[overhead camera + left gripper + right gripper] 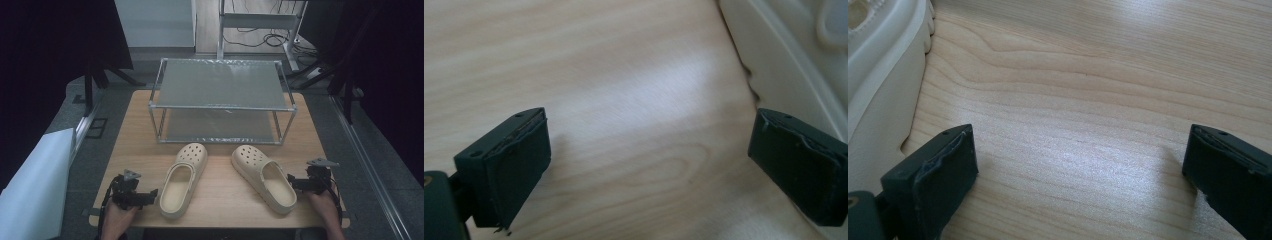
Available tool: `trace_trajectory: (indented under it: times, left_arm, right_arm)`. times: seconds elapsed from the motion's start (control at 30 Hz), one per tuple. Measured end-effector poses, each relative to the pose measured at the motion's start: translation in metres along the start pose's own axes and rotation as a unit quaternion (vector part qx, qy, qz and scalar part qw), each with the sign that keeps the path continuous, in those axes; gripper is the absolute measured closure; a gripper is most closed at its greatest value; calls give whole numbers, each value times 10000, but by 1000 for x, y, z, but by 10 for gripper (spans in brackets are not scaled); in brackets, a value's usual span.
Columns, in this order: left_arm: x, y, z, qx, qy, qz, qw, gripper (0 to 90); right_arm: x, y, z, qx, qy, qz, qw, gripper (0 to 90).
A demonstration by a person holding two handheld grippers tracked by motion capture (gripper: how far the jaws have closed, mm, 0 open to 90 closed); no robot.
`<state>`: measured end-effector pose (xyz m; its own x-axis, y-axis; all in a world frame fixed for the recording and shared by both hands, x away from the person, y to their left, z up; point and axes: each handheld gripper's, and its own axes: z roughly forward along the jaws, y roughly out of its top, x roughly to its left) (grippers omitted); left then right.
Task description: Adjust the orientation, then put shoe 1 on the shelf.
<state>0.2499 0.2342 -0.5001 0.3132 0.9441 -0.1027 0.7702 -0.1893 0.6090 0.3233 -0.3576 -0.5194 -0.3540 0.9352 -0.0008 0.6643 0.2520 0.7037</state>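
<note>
Two grippers rest low over my wooden table (pixel 220 167), both with jaws spread wide and holding nothing. My left gripper (pixel 150 194) sits just beside the outer side of the left cream clog (pixel 184 178). My right gripper (pixel 295 182) sits just beside the right cream clog (pixel 263 177). Beyond both clogs stands a two-tier metal-framed shoe rack (pixel 220 100).
</note>
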Motion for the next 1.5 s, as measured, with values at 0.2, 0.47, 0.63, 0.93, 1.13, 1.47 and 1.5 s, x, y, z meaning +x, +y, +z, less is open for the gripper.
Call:
trace_trajectory:
  times: [0.2,0.47,0.63,0.93,1.13,1.47,1.5]
  left_arm:
    - [3,5,-11,-219,-63,-192,9996,61]
    - [-4,17,-21,-440,-219,-198,9986,60]
    - [-16,31,-25,-518,-302,-38,9982,65]
    - [-35,49,-21,-620,-549,100,9965,129]
    - [-46,57,-3,-488,-584,257,9968,148]
    - [-55,63,21,-316,-338,438,9980,380]
    - [-55,63,21,-316,-338,438,9980,422]
  right_arm:
    - [0,0,0,0,-4,7,10000,8]
    - [1,0,0,2,-3,17,10000,9]
    - [1,0,0,5,-2,16,10000,8]
    - [1,0,-1,4,-3,17,10000,9]
    - [1,0,-1,3,-3,16,10000,9]
    - [1,0,-1,2,-2,16,10000,9]
    - [1,0,-1,2,-2,16,10000,9]
